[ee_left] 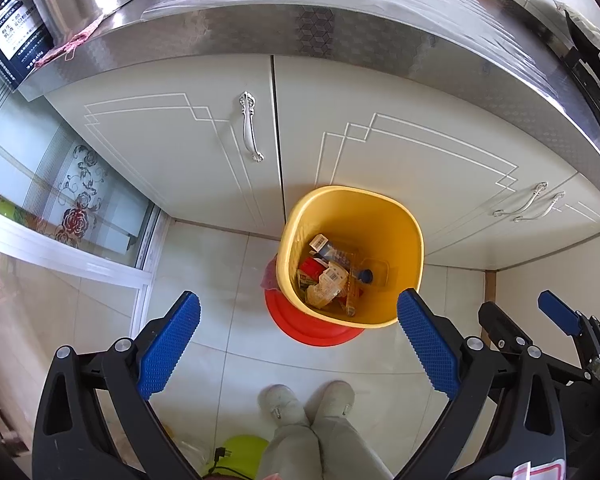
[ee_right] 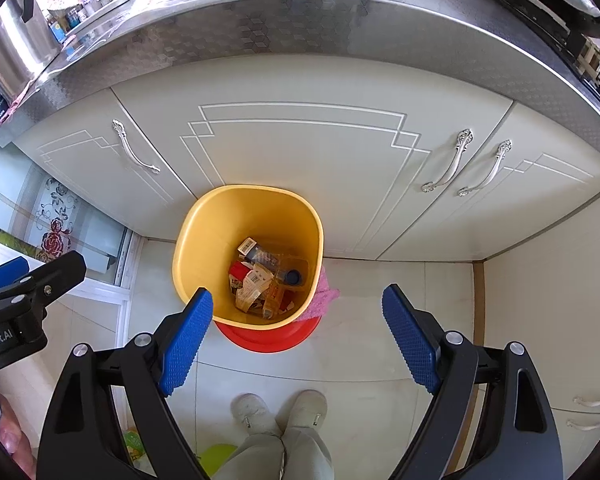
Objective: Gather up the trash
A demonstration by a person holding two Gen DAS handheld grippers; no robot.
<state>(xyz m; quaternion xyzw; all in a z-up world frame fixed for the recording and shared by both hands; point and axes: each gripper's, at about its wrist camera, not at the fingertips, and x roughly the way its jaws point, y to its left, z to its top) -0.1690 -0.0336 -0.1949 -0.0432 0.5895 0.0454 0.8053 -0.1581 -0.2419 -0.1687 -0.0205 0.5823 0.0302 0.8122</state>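
A yellow trash bin (ee_left: 404, 236) stands on the tiled floor against the white cabinets; it also shows in the right wrist view (ee_right: 192, 236). Inside lie wrappers, a red packet and a clear bottle with a blue cap (ee_left: 332, 276) (ee_right: 260, 280). My left gripper (ee_left: 298, 316) is open and empty, held high above the bin's near side. My right gripper (ee_right: 298, 312) is open and empty, also above the bin, and shows at the right edge of the left wrist view (ee_left: 520, 316). The left gripper shows at the left edge of the right wrist view (ee_right: 28, 276).
A red round lid or basin (ee_left: 312, 328) (ee_right: 268, 338) lies under the bin, with a pink cloth (ee_right: 324, 296) beside it. White cabinet doors (ee_right: 300, 160) and a steel countertop (ee_left: 340, 4) lie ahead. The person's shoes (ee_left: 308, 400) are below. A glass sliding door (ee_left: 60, 200) is at left.
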